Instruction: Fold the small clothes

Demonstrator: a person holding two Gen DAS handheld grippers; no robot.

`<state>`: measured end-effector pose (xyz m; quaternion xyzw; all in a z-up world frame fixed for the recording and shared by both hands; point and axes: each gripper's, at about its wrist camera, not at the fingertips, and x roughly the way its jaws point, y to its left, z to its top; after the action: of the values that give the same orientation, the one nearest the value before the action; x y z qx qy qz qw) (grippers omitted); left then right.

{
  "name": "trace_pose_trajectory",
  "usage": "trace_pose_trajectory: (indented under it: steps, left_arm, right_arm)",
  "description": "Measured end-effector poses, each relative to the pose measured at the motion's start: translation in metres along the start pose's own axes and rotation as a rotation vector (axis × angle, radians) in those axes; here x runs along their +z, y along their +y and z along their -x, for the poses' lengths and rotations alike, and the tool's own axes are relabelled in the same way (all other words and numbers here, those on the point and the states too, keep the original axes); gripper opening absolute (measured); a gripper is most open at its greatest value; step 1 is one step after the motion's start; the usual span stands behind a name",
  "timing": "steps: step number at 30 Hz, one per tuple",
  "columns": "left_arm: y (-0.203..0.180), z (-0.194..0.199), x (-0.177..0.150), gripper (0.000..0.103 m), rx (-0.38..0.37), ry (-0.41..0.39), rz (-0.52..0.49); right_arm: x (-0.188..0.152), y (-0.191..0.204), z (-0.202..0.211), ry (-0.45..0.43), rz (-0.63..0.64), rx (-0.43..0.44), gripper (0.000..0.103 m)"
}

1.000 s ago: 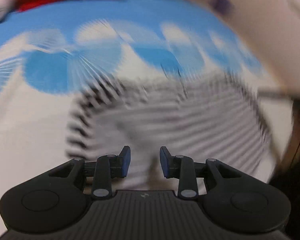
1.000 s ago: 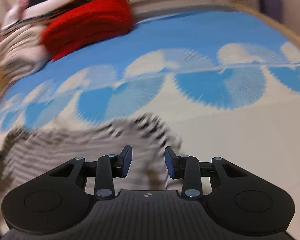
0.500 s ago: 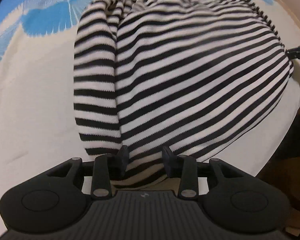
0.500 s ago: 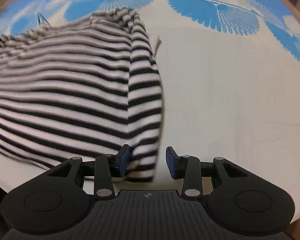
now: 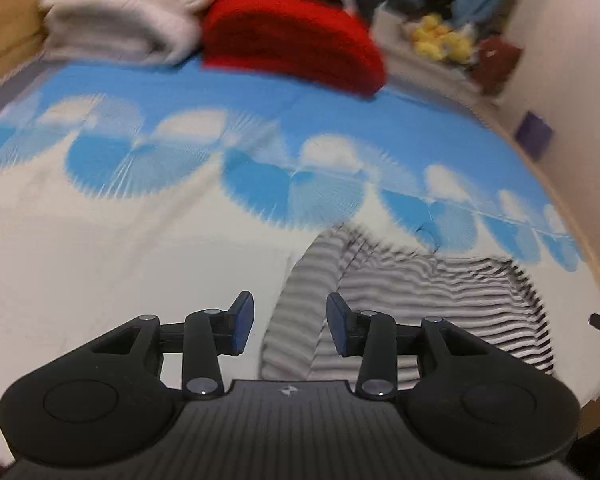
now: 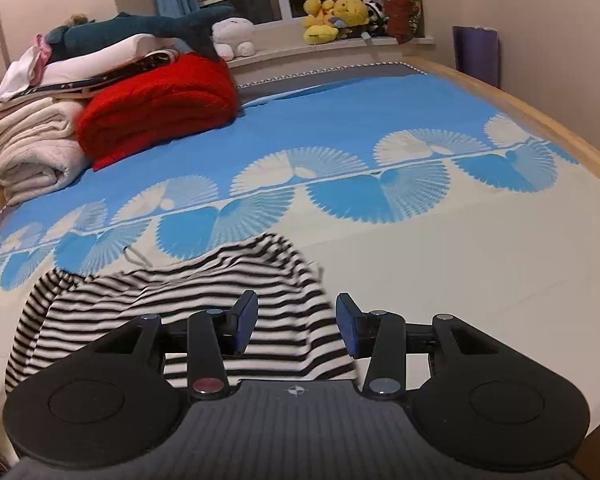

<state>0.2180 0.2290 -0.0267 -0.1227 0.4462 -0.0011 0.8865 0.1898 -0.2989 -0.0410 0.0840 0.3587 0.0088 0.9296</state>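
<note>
The bed (image 6: pixel 440 288), covered by a sheet that is cream at the near end and blue with a band of fan shapes beyond, carries everything here. At its far end sit a red blanket (image 6: pixel 160 108) and a stack of folded pale bedding (image 6: pixel 32 148), well apart from the work. The striped garment (image 6: pixel 172 304) lies on the cream part near the bed's front edge, spread but rumpled, with one side rolled under and the far edge puckered.

The left gripper (image 5: pixel 288 320) hangs above the garment's left side, fingers apart and holding nothing; its view is blurred. The right gripper (image 6: pixel 296 320) hangs over the garment's right side, fingers likewise apart and empty.

The step in hand looks like taking a fresh hold for a fold. To do it well, each gripper should come down on a matching edge, pinch a single layer cleanly, draw the cloth taut to flatten the rumples, then carry both edges over evenly.
</note>
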Motion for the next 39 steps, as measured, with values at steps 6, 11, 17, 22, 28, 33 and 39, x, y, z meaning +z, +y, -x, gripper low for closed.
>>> trace_pose_trajectory:
  steps: [6, 11, 17, 22, 28, 33, 39]
  left_arm:
    - [-0.003, 0.004, 0.009, 0.045, 0.089, -0.032, -0.065]
    - [0.021, 0.013, 0.008, 0.045, 0.104, -0.046, -0.001]
    - [0.053, 0.060, 0.005, 0.045, 0.049, -0.165, 0.109]
    - [0.075, 0.073, 0.007, 0.046, 0.107, -0.183, 0.085]
    - [0.117, 0.078, -0.001, 0.048, 0.127, -0.174, 0.154]
    - [0.143, 0.079, -0.008, 0.049, 0.155, -0.150, 0.178]
    - [0.155, 0.079, -0.010, 0.050, 0.173, -0.139, 0.157]
  right_arm:
    - [-0.018, 0.041, -0.024, 0.042, 0.155, -0.025, 0.045]
    - [-0.029, 0.068, -0.028, 0.080, 0.167, 0.014, 0.016]
    - [-0.047, 0.125, -0.032, 0.100, 0.231, 0.103, 0.016]
    - [-0.064, 0.208, -0.033, 0.111, 0.294, 0.269, 0.016]
    - [-0.098, 0.321, -0.035, 0.089, 0.435, 0.460, 0.015]
    - [-0.128, 0.385, -0.045, 0.170, 0.609, 0.527, 0.038]
    - [-0.161, 0.412, -0.078, 0.264, 0.784, 0.431, 0.041]
